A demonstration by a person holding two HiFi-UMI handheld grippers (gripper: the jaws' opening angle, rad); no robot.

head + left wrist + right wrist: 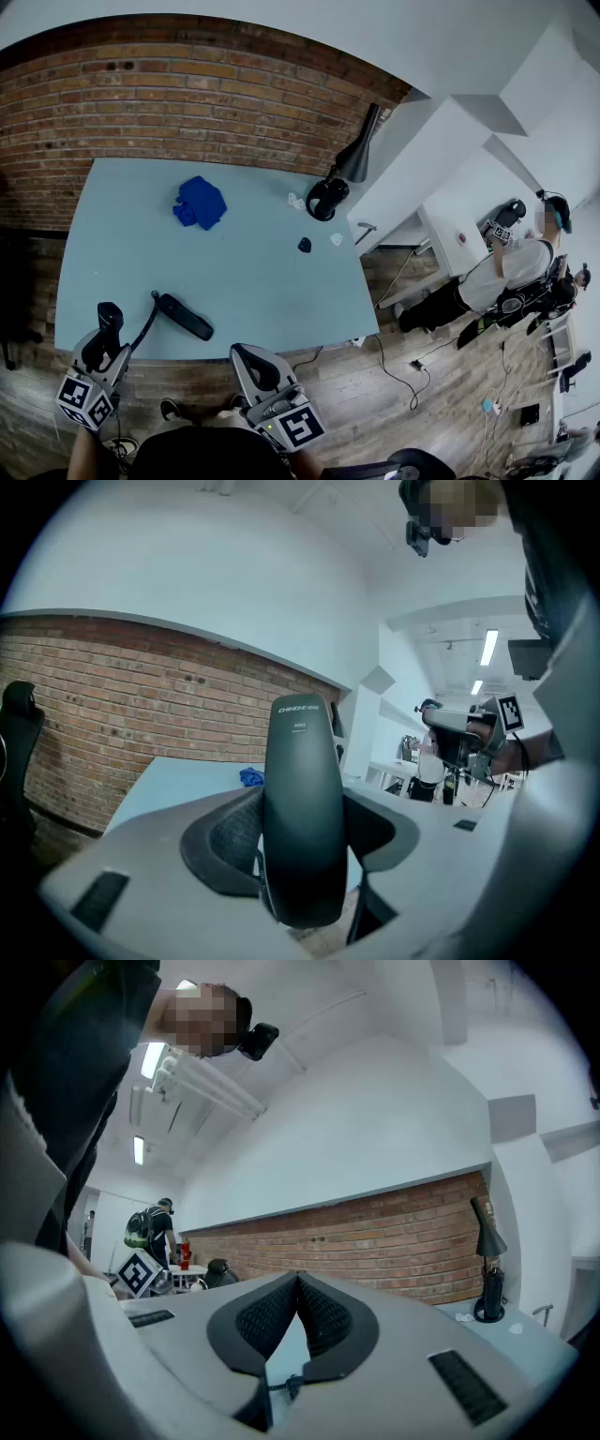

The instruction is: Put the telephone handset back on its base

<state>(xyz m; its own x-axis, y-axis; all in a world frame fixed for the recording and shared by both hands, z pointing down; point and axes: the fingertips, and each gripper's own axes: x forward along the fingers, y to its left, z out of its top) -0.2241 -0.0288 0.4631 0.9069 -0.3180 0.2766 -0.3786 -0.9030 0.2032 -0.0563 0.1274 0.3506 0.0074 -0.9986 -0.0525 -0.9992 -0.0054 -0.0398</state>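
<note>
My left gripper point(106, 330) hovers just off the near-left edge of the light blue table point(112, 234). It is shut on a slim black telephone handset point(300, 808) that stands upright between its pads. A curly cord point(146, 324) runs from it to the long black base point(185, 317), which lies flat on the table near the front edge, right of that gripper. My right gripper point(247, 356) stays below the table's front edge, right of the base. Its pads point(281, 1321) meet at the tips with nothing between them.
A crumpled blue cloth point(200, 202) lies at the table's far middle. A black desk lamp point(330, 192) stands at the far right corner, with small white bits point(295, 201) and a small black object point(305, 245) nearby. A person point(506, 272) stands by white desks at the right.
</note>
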